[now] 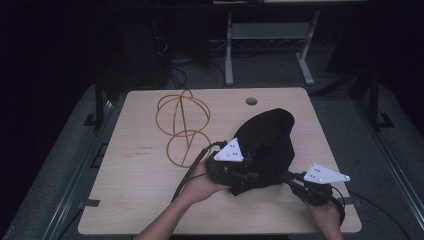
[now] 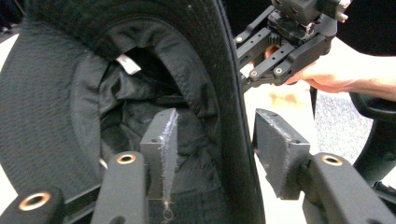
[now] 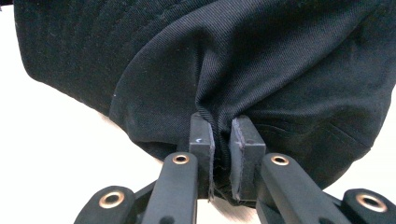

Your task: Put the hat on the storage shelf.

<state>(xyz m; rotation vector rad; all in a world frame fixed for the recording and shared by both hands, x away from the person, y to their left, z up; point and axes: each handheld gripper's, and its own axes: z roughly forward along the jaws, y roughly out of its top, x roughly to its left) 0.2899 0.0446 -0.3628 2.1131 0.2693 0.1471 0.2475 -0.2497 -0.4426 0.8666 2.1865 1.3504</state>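
Fingers of right gripper (image 3: pixel 221 156) pinched tight on fold of black hat (image 3: pixel 261 65). Left gripper (image 2: pixel 219 154) wide apart, 2 jaws straddling brim edge, not yet closed. Hat near table (image 1: pixel 135 190) right-front. Advice: seat brim deep between pads before closing; keep right pinch steady.

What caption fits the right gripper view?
Right gripper pinches a fold of the black hat above the light table.

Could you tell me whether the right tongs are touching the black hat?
Touching: in the right gripper view, the right tongs pinch a fold of the black hat between their jaws.
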